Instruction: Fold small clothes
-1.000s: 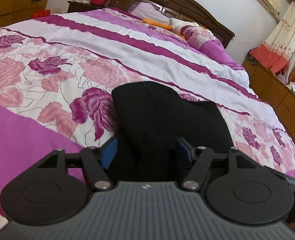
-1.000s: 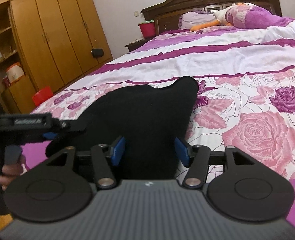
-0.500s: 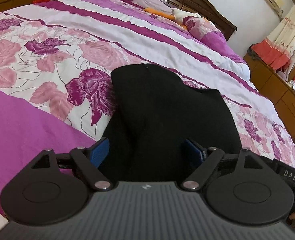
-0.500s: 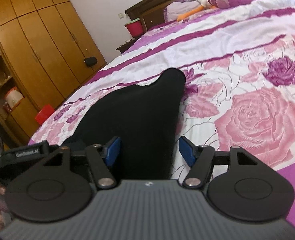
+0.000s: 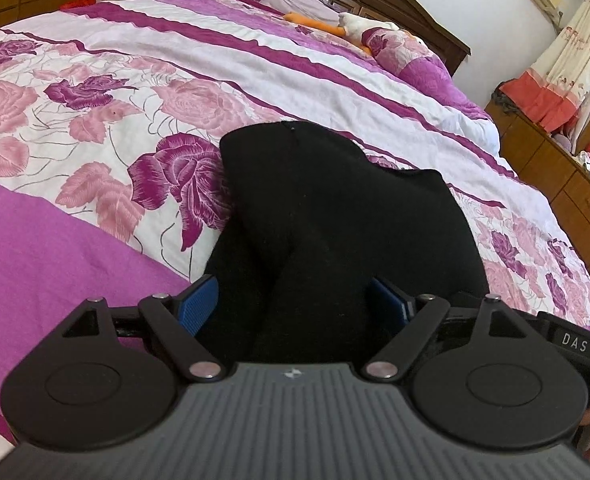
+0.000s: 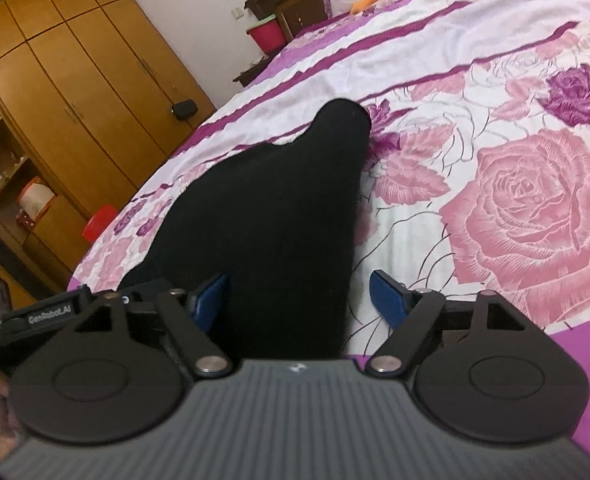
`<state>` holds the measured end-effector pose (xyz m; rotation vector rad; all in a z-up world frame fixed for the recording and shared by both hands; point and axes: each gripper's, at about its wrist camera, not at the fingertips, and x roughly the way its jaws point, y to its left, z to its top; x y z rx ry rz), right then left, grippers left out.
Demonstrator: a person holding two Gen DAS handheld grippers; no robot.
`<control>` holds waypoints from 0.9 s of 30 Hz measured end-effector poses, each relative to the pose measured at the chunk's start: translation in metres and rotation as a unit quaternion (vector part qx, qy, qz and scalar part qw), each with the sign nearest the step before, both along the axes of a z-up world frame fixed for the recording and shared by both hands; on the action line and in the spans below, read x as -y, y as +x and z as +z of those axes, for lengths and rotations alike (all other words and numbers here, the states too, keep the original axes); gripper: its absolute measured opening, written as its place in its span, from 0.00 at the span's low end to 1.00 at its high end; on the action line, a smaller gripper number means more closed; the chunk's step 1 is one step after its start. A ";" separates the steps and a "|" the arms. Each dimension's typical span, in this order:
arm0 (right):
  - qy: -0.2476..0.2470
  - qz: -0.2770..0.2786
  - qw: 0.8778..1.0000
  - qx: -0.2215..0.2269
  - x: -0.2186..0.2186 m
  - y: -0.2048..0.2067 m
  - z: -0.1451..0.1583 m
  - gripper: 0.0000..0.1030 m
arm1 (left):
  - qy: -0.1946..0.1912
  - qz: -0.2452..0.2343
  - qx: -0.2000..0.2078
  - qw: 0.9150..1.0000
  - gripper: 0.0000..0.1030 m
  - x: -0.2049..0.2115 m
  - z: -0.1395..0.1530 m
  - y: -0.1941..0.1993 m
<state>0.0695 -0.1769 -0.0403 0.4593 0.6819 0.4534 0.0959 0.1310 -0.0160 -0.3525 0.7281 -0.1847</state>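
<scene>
A black garment (image 5: 335, 216) is shown lying on the bedspread (image 5: 95, 128), near the foot edge of the bed, its far end raised into a rounded peak (image 6: 341, 120). The cloth is seen to run between the blue pads of both tools.

Left gripper (image 5: 293, 300): the jaws are spread wide, with the pads (image 5: 199, 300) at either side of a bunched fold; the cloth lies in the gap but is not pinched. Right gripper (image 6: 299, 296): the jaws are likewise parted, the left pad being touched by the fabric while the right pad (image 6: 387, 296) stands clear over the bedspread. Nothing is clamped by either tool.

The garment is judged to be light, soft and limp, probably a knit; no shape will be kept when it is lifted, and sagging between two holds is to be expected. Little slipperiness is suggested by its matt surface. Hold is best taken at the near hem, one corner to each tool, with both layers gathered in the pinch so that the edge can be carried towards the far peak. The soft bedspread beneath may be caught along with the cloth if the pads are pressed in deeply.
</scene>
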 end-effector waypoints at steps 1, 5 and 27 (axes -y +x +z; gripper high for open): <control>0.002 0.001 1.000 -0.002 0.000 0.001 -0.001 0.79 | -0.001 -0.001 0.000 1.000 0.84 -0.001 -0.001 0.000; 0.008 0.007 1.000 -0.012 0.000 0.003 -0.004 0.82 | -0.004 -0.008 0.001 1.000 0.84 -0.003 -0.004 0.000; 0.045 0.036 0.998 -0.029 -0.019 0.020 -0.004 0.84 | -0.071 -0.051 0.008 0.996 0.84 -0.013 -0.018 0.011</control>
